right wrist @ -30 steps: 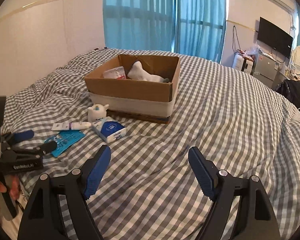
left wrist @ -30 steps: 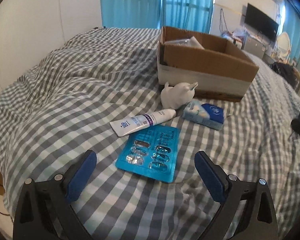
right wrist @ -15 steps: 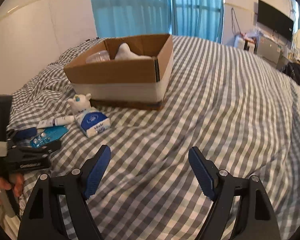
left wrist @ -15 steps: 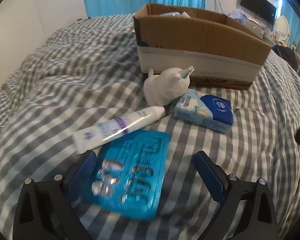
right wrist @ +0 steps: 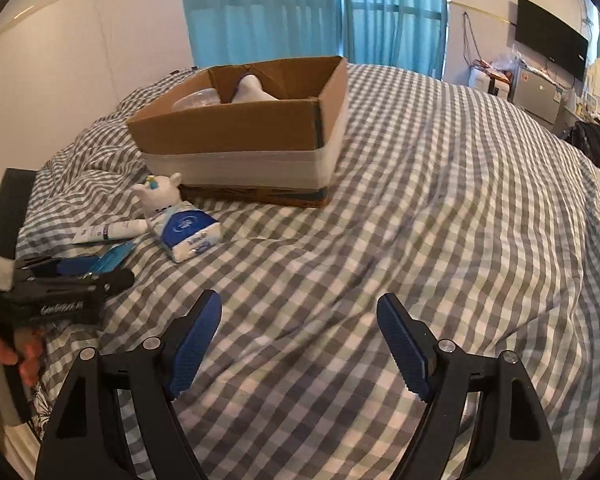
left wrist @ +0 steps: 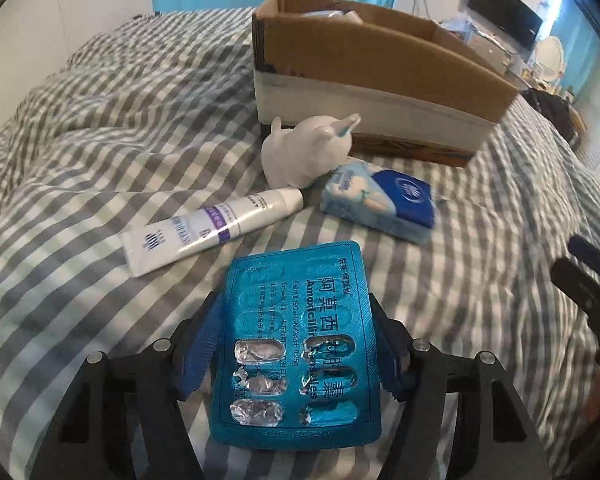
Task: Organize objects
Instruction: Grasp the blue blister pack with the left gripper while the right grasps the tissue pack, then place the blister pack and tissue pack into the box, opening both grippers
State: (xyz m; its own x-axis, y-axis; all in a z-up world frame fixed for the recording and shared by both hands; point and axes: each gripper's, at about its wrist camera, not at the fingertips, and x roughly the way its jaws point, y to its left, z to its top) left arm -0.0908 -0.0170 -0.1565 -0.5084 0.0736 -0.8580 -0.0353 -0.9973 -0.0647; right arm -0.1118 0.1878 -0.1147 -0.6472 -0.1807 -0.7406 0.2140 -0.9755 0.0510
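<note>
My left gripper is shut on a blue blister pack of capsules, its two edges between the blue pads, low over the bed. Beyond it lie a white tube, a white toy animal and a blue tissue pack. An open cardboard box stands behind them. My right gripper is open and empty above the checked bedding. In the right wrist view the left gripper with the blister pack is at the left, near the tube, toy, tissue pack and box.
The grey checked bedspread covers the whole bed. The box holds a white item and a clear plastic item. A white headboard wall, teal curtains, and a TV with clutter lie beyond.
My left gripper moved forward and closed on the blister pack, which now sits lifted between the pads. The right gripper shifted a little and stayed open.
</note>
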